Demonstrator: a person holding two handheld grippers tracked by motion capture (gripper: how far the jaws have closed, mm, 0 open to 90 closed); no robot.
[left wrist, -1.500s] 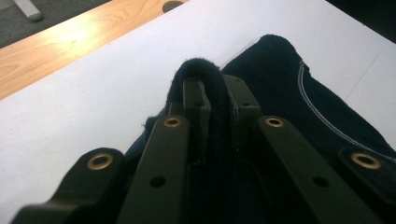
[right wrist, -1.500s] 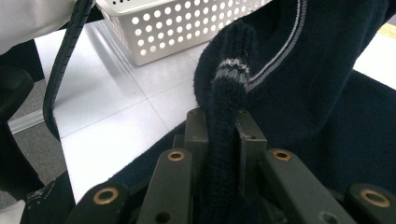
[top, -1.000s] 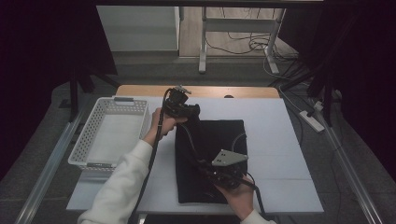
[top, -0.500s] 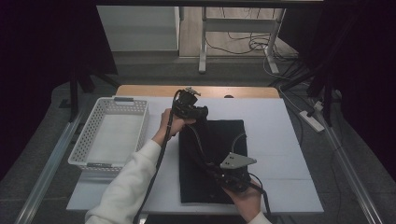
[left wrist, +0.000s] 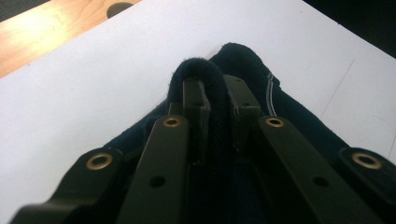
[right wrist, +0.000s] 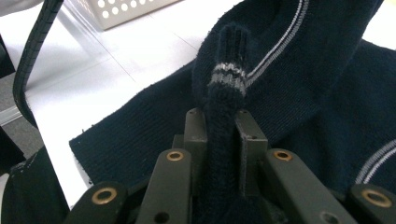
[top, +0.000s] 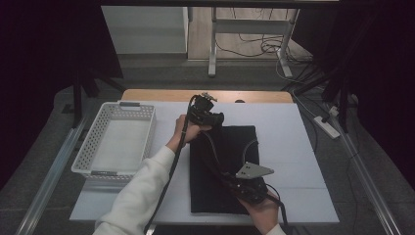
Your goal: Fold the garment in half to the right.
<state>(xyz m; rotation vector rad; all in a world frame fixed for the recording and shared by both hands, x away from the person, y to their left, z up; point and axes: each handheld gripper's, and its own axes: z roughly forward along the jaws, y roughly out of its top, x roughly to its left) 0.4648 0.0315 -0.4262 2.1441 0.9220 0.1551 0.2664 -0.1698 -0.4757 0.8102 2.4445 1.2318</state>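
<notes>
1. left gripper (top: 211,117) sits at the far left corner of the dark knit garment (top: 230,147); in the left gripper view its jaws are pinched tight on a raised fold of the cloth (left wrist: 198,74). keep that pinch firm & lift only enough to clear the counter (top: 288,132), so the fold doesn't slip out.
2. garment lies flat mid-counter, to the right of the white basket (top: 117,142), which stands apart from it and looks empty.
3. right gripper (top: 244,188) is at the near edge of the garment, by the person's right hand (top: 262,213); in the right gripper view its jaws are clamped on a ribbed edge w/ a pale stripe (right wrist: 227,77).
4. judgement: looks like a fold in progress, both ends held. move both grippers together at the same height, keep the cloth taut betw. them w/o stretching the knit, lay edges square before letting go.
5. watch the cables (top: 208,149) trailing over the cloth; they could drag or get folded in.
</notes>
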